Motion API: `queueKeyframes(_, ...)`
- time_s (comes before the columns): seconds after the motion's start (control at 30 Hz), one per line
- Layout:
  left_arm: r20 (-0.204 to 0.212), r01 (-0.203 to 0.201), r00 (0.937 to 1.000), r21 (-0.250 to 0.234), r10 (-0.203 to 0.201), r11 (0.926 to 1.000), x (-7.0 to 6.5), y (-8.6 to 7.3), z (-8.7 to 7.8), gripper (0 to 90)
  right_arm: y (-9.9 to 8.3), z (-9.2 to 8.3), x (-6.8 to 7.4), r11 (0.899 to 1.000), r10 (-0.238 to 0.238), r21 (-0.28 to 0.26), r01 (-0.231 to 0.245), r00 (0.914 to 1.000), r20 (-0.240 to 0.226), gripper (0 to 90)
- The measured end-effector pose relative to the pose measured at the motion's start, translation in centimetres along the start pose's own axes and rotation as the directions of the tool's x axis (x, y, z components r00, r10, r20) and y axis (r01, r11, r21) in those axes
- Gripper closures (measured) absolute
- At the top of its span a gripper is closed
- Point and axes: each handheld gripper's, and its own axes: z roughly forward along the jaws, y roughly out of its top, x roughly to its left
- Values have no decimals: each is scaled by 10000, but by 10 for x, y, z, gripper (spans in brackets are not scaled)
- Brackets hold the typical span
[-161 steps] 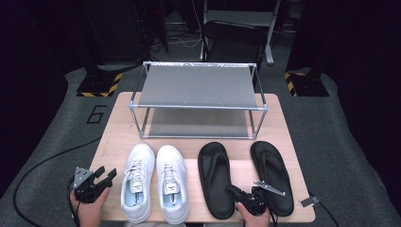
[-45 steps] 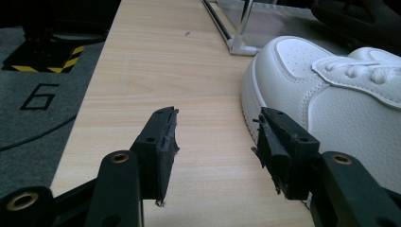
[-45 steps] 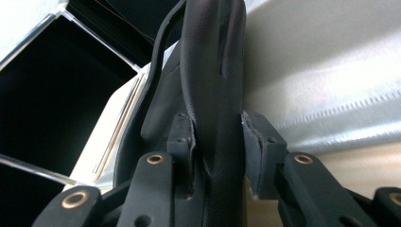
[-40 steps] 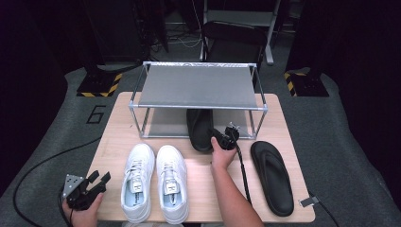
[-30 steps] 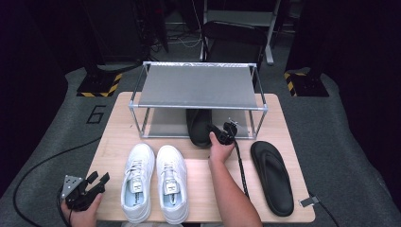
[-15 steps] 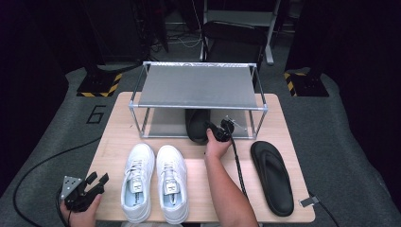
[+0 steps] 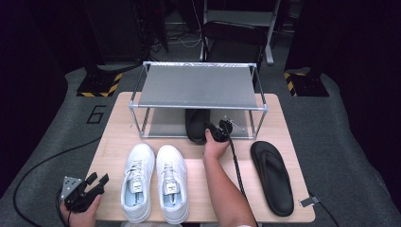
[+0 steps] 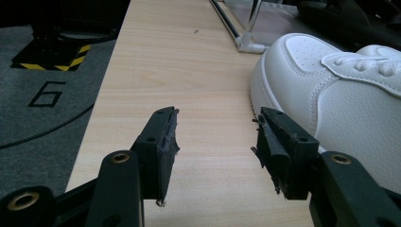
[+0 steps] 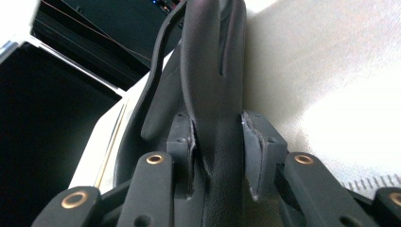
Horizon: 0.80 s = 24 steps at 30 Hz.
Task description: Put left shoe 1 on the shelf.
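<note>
My right gripper is shut on a black flip-flop and holds it on edge at the lower level of the metal rack, under the top shelf. In the right gripper view the flip-flop's sole is pinched between the pads of the right gripper. The second black flip-flop lies flat at the table's right. My left gripper rests open at the table's front left corner. In the left gripper view the left gripper has nothing between its jaws, beside a white sneaker.
A pair of white sneakers stands side by side at the front middle of the wooden table. The rack takes up the back of the table. A cable trails from the right gripper along the forearm.
The flip-flop that lay at the table's front beside its mate is now lifted and under the rack's top shelf. Over the last second the right gripper edged it slightly further in; the left gripper stayed still.
</note>
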Motion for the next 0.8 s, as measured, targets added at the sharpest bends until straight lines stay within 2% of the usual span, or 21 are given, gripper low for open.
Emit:
queueKeyframes(0.03,31,2,10000,11,-2,10000,0,0,0,474,-1,1,-1,9997,166,179,-167,9999,10,658)
queueKeyframes(0.23,7,-12,10000,173,12,9998,0,0,1,474,-2,4,-4,9997,113,198,-114,9999,49,638)
queueKeyframes(0.33,5,7,10000,180,-7,9998,0,0,1,474,-2,2,-3,9997,95,228,-96,9999,61,585)
queueKeyframes(0.43,-2,-35,10000,190,35,9998,0,0,1,473,0,-3,1,9985,-546,-26,546,9983,224,563)
queueKeyframes(0.47,22,-38,10000,223,37,9997,0,0,1,473,0,-3,1,9985,-546,-26,546,9983,224,563)
queueKeyframes(0.5,4,-37,10000,148,37,9999,-1,0,2,473,0,-8,3,9961,-881,-58,883,9958,239,566)
queueKeyframes(0.53,4,-37,10000,148,37,9999,-1,0,2,473,0,-8,3,9961,-881,-58,883,9958,239,566)
queueKeyframes(0.57,20,-29,10000,175,29,9998,-1,1,2,473,-1,-14,6,9934,-1144,133,1140,9930,308,566)
queueKeyframes(0.6,41,3,10000,158,-4,9999,0,1,1,473,-1,-14,6,9934,-1144,133,1140,9930,308,566)
queueKeyframes(0.63,35,45,10000,-4,-45,10000,0,1,2,473,-3,-22,9,9908,-1352,33,1351,9900,396,566)
queueKeyframes(0.67,27,45,10000,83,-45,10000,0,1,1,473,-3,-22,9,9908,-1352,33,1351,9900,396,566)
queueKeyframes(0.7,33,64,10000,132,-65,9999,0,2,1,473,-5,-26,10,9875,-1577,-33,1579,9870,296,566)
queueKeyframes(0.77,26,76,10000,227,-77,9997,0,1,2,473,-7,-33,13,9732,-2301,127,2298,9725,359,566)
queueKeyframes(0.8,43,61,10000,248,-62,9997,-1,1,2,473,-8,-37,16,9734,-2291,131,2288,9728,350,565)
